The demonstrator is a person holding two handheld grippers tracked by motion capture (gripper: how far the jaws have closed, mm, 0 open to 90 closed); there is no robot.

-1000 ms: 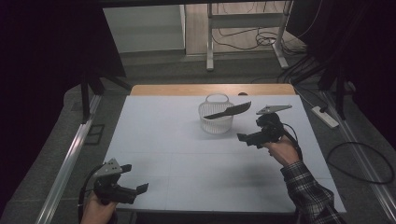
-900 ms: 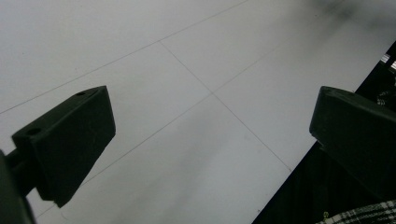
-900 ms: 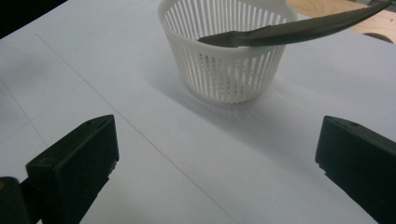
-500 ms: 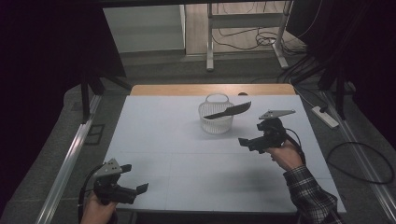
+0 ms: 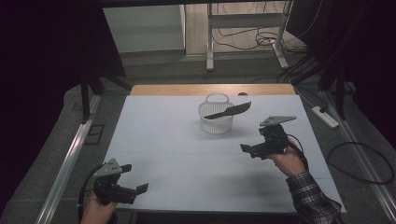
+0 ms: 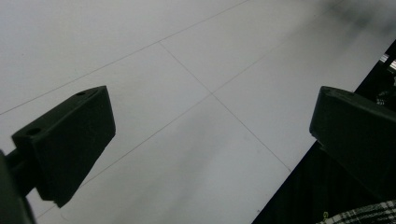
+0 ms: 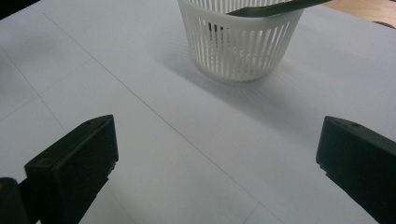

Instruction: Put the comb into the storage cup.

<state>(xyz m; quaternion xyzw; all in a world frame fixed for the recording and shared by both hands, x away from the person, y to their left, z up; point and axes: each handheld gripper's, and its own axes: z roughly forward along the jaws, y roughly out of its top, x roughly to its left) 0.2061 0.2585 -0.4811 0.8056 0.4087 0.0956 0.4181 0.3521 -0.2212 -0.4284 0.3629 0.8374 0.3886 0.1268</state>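
A white slotted basket (image 5: 215, 119) stands upright at the far middle of the white table (image 5: 159, 135). A long black utensil (image 5: 229, 110) lies slanted across its rim, one end sticking out to the right. My right gripper (image 5: 246, 149) hovers open to the right of and nearer than the basket, jaws pointing left, nothing between them. In the right gripper view the basket (image 7: 238, 51) and black utensil (image 7: 275, 8) lie ahead of the wide-apart jaws of the right gripper (image 7: 217, 144). My left gripper (image 5: 140, 188) stands open at the table's near left corner, and the left gripper (image 6: 210, 126) looks down on bare table.
A wooden strip (image 5: 210, 89) runs along the table's far edge. On the floor to the right lie a power strip (image 5: 324, 116) and loose cables (image 5: 359, 158). A metal rail (image 5: 70, 158) runs along the left side. A plaid sleeve (image 5: 313, 198) comes in at lower right.
My right gripper has drawn a little back from the basket, toward the near right. The left gripper and the basket with the utensil have stayed put.
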